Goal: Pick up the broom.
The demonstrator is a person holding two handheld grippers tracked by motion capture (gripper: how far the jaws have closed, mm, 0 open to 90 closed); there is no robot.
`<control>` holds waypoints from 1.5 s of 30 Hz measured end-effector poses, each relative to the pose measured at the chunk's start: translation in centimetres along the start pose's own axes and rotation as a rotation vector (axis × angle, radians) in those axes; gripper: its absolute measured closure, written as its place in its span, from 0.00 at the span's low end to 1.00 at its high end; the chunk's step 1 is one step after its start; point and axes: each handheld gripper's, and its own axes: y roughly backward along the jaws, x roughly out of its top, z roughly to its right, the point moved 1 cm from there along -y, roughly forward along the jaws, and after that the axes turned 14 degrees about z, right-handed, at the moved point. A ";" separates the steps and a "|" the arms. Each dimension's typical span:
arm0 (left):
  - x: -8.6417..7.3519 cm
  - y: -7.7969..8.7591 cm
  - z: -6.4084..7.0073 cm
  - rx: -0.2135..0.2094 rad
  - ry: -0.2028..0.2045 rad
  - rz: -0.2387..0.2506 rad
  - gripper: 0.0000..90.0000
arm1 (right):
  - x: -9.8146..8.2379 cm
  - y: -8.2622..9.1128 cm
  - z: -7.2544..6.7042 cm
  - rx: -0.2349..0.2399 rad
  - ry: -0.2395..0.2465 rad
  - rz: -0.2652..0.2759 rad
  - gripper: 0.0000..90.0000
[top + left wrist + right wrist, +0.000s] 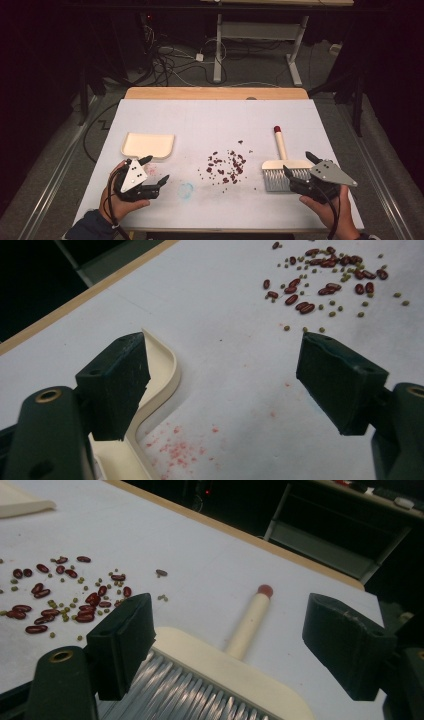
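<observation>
- Left gripper [156, 169]: fingers wide apart, nothing between them, poised just beside the near edge of the cream dustpan [148, 145] at the worktop's [200, 120] left.
- Right gripper [299, 164]: fingers wide apart, hovering over the grey bristles of the brush [281, 165], not gripping it.
- Brush handle points away from the person.
- Scattered red and green beans [226, 166] lie between dustpan and brush.

Left gripper [156, 169] jaws wide apart, empty; right gripper [298, 164] likewise.
</observation>
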 end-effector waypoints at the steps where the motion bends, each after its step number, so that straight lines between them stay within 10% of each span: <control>1: -0.2 -0.3 -0.1 -0.004 0.003 -0.009 0.23 | 0.1 -0.1 -0.1 -0.005 0.002 -0.003 0.24; 13: -0.6 -1.2 -0.3 -0.020 0.013 -0.037 0.23 | 0.1 -1.8 0.2 0.005 -0.020 -0.047 0.24; 21: -0.7 -2.0 0.1 -0.053 -0.001 -0.071 0.23 | 0.4 -5.6 2.7 -0.044 -0.095 -0.273 0.30; 24: -0.8 -1.7 0.6 -0.068 -0.016 -0.087 0.23 | 0.4 -8.8 4.8 -0.030 -0.207 -0.389 0.29; 30: -0.8 -1.6 0.8 -0.089 -0.027 -0.097 0.23 | -1.1 -14.1 6.2 -0.014 -0.279 -0.598 0.37; 34: -1.2 -1.8 1.0 -0.119 -0.029 -0.137 0.23 | -2.3 -16.6 5.5 0.002 -0.215 -0.726 0.45; 38: -1.3 -1.7 1.0 -0.128 -0.020 -0.148 0.23 | -2.7 -17.9 5.8 0.000 -0.290 -0.743 0.55; 45: -1.2 -1.6 1.3 -0.138 -0.032 -0.161 0.23 | -2.1 -18.7 5.1 -0.011 -0.253 -0.770 0.71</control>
